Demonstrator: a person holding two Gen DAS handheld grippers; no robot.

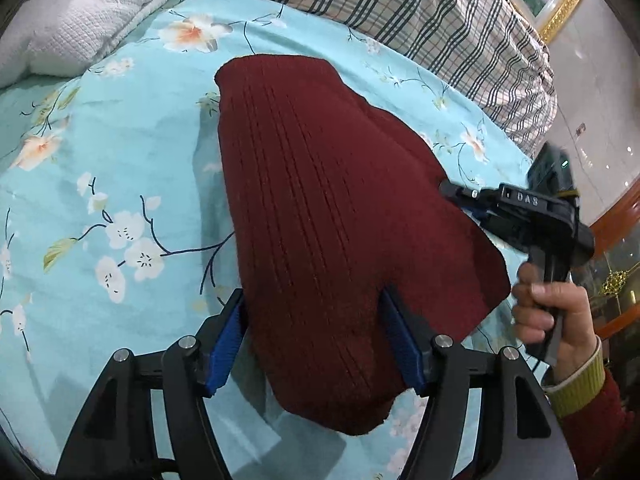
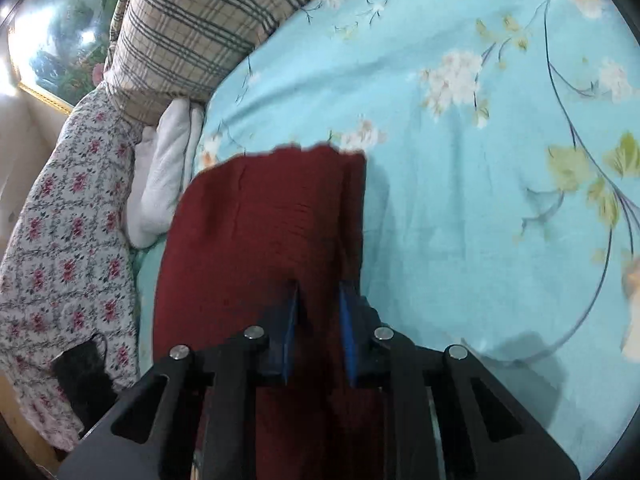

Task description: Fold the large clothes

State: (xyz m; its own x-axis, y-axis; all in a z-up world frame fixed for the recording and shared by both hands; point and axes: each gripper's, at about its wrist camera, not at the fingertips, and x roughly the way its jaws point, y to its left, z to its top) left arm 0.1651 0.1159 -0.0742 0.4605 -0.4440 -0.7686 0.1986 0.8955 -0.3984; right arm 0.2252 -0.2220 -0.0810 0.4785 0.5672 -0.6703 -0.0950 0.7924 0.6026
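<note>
A dark red knitted garment (image 1: 320,200) lies folded into a long shape on the light blue floral bedspread (image 1: 100,160). My left gripper (image 1: 314,312) straddles its near end, blue pads wide apart with the thick fold between them. My right gripper (image 1: 448,188) touches the garment's right edge in the left wrist view, held by a hand. In the right wrist view the right gripper (image 2: 318,292) has red knit (image 2: 260,220) between its narrow-set blue pads and grips a fold.
A plaid cushion (image 1: 440,12) lies along the far side of the bed. White folded bedding (image 1: 92,12) sits at the far left. A flowered cloth (image 2: 68,240) and a white towel (image 2: 164,184) lie beside the garment. Wooden furniture (image 1: 616,220) stands at right.
</note>
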